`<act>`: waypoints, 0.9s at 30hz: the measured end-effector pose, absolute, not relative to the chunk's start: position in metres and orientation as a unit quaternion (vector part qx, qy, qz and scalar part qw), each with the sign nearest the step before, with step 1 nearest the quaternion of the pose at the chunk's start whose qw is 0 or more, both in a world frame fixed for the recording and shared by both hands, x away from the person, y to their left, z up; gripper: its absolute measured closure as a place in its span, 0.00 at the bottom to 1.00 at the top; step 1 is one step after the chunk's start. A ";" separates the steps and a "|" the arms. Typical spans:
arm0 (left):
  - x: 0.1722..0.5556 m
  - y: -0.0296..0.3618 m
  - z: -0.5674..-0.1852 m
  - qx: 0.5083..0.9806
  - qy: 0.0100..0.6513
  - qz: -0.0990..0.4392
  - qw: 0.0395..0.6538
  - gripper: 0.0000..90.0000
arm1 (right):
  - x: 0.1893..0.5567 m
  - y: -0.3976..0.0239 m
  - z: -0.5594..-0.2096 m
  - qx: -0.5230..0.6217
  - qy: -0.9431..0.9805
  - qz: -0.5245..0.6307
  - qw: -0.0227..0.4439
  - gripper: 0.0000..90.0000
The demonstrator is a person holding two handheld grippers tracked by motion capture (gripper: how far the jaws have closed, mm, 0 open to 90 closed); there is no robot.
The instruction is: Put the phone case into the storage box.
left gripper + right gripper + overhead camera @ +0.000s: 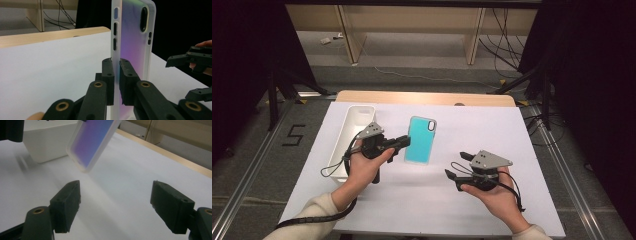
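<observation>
A phone case (pixel 421 140) with a teal, iridescent back and a frosted white rim is held off the white table top. My left gripper (pixel 405 142) is shut on its long left edge. In the left gripper view the two black pads (pixel 108 72) press on the frosted rim of the case (pixel 132 37), beside the button cut-outs. My right gripper (pixel 457 165) is lower right of the case, its jaws wide apart and nothing between them. In the right gripper view the case (pixel 92 142) hangs ahead and above the open jaws of the right gripper (pixel 115 195).
A long white bin (pixel 358 108) stands at the table's left side, just behind my left hand, and it shows as a white box (pixel 47 142) in the right gripper view. A white sheet (pixel 482 130) covers the wooden table. Cables lie on the floor beyond.
</observation>
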State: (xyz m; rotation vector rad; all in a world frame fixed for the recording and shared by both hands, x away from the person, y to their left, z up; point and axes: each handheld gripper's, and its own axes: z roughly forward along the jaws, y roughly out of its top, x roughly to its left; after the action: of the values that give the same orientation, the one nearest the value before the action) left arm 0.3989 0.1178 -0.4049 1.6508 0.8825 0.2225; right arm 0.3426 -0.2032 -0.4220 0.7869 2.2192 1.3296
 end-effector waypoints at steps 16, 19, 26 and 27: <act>0.397 0.127 -0.398 0.707 0.375 0.105 0.590 0.93 | 0.341 -0.217 -0.423 0.298 0.785 0.495 0.222 0.28; 0.397 0.128 -0.397 0.709 0.370 0.107 0.591 0.93 | 0.340 -0.221 -0.423 0.301 0.782 0.497 0.226 0.28; 0.397 0.130 -0.395 0.712 0.361 0.112 0.592 0.93 | 0.338 -0.228 -0.423 0.304 0.779 0.495 0.234 0.28; 0.397 0.131 -0.394 0.712 0.361 0.114 0.592 0.93 | 0.336 -0.229 -0.423 0.310 0.778 0.497 0.226 0.28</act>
State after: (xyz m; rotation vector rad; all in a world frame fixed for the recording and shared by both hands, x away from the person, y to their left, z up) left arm 0.3969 0.1307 -0.3943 1.6551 0.8401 0.2644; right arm 0.3364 -0.2292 -0.4226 0.8532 2.1452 1.3704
